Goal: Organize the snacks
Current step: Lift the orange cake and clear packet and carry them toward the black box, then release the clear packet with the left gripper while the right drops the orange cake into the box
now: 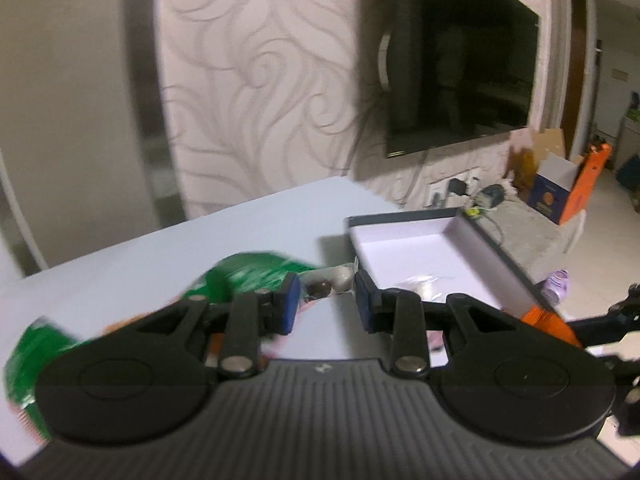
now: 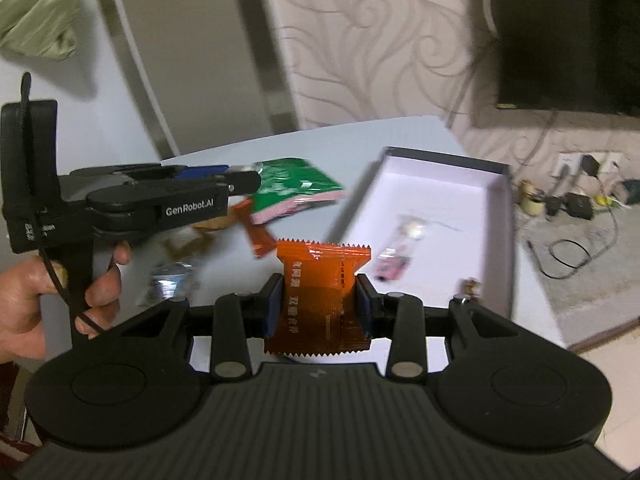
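The right gripper (image 2: 319, 307) is clamped on an orange snack packet (image 2: 322, 300), held above the near edge of the white table (image 2: 224, 152), beside the open box (image 2: 436, 196) at the table's right edge. The left gripper (image 1: 327, 307) grasps nothing, its jaws apart (a hand (image 2: 36, 296) carries it). A green bag (image 2: 298, 188) lies mid-table, left of the box, which already holds a pink packet (image 2: 394, 262).

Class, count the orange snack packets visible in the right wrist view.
2: one orange packet clamped in the right gripper; a second orange packet lying on the table beside the green packet. Others may be hidden.
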